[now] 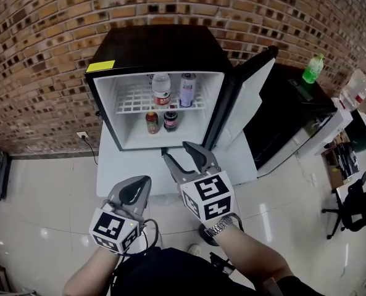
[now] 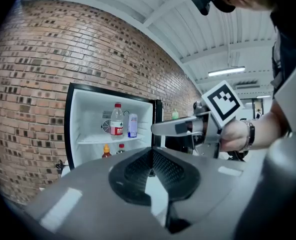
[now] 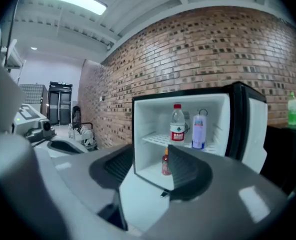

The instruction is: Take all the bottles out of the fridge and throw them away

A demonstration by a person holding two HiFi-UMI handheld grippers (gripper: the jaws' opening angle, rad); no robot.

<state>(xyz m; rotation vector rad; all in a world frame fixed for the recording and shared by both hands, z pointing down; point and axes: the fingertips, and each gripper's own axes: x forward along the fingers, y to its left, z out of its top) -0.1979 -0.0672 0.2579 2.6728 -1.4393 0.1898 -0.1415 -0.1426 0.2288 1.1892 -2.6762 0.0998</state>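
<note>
I see a clear bottle (image 1: pixel 161 89) with a red label, and maybe three more, in the fridge (image 1: pixel 158 45). My left tool (image 1: pixel 147 179) is clenched, my right tool (image 1: pixel 176 150) released.

Rough brick wall (image 1: pixel 47 54), glossy floor tiles (image 1: pixel 41 190), and smooth white plastic inside the fridge (image 1: pixel 164 45).
</note>
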